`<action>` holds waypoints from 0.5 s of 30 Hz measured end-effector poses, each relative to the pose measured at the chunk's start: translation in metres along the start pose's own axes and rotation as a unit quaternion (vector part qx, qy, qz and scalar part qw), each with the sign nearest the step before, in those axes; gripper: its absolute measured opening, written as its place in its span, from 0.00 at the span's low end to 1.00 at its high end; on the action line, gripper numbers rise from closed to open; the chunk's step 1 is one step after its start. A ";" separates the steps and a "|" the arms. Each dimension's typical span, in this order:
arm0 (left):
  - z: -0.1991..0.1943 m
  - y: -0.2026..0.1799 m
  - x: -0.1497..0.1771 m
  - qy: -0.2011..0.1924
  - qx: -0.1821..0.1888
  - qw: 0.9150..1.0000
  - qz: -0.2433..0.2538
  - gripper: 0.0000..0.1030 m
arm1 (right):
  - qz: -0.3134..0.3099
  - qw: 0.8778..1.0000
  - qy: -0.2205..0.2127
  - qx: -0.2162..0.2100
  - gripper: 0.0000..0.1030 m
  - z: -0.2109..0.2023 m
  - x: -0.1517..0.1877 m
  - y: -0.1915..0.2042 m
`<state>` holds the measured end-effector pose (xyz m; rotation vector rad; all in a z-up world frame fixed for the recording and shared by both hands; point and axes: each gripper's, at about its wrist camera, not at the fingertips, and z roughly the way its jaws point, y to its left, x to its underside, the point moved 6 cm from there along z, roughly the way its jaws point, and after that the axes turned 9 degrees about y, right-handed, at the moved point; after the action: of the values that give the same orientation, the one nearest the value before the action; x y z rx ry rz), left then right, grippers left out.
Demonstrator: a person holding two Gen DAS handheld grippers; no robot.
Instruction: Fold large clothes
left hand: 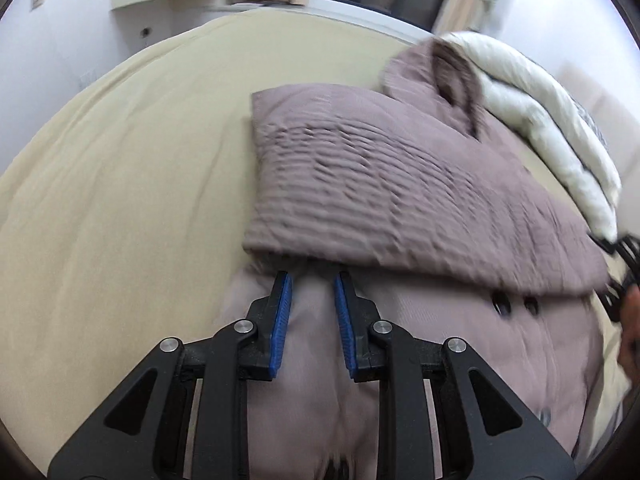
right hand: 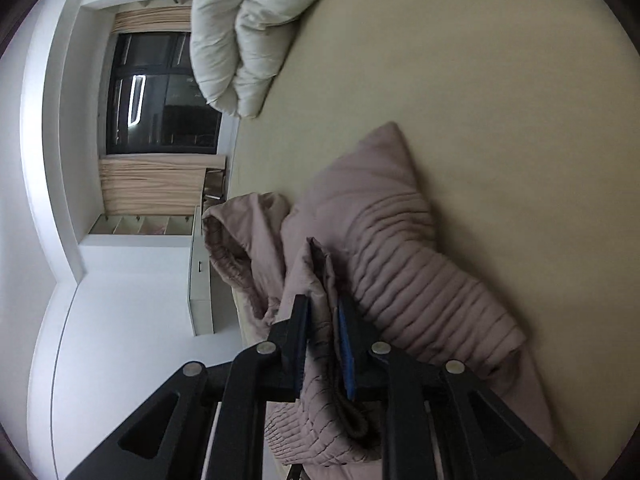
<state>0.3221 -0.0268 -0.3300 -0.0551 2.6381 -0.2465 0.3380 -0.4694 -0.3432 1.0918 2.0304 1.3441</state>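
My left gripper (left hand: 312, 280) pinches a fold of the big mauve coat (left hand: 400, 184), which lies half folded on the tan bed (left hand: 120, 200). My right gripper (right hand: 323, 308) squeezes the coat's edge, near a white duvet (right hand: 240, 40).

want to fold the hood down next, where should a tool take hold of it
Grip the hood by its open rim edge, coming from the white duvet side. The rim stands up as a thin loose lip a tool can pinch; the rest is thick padded coat.
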 end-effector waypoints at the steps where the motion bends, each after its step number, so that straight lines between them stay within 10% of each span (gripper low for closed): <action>1: -0.009 -0.002 0.006 -0.002 0.002 1.000 0.013 0.21 | -0.003 1.000 0.000 0.000 0.16 -0.001 -0.002 -0.002; 7: -0.063 0.011 -0.035 -0.066 0.002 0.998 0.024 0.21 | -0.070 0.996 0.000 0.051 0.26 -0.010 -0.002 0.031; 10: -0.055 0.002 -0.082 -0.079 -0.024 0.995 0.061 0.21 | -0.105 0.993 -0.028 0.049 0.43 -0.020 -0.005 0.056; 15: -0.019 -0.015 -0.122 -0.061 -0.075 0.989 0.115 0.21 | -0.219 0.972 -0.015 0.083 0.44 -0.016 0.026 0.107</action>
<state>0.4205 -0.0281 -0.2535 0.1776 2.5080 0.0335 0.3498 -0.4348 -0.2383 0.6639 2.2235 0.9421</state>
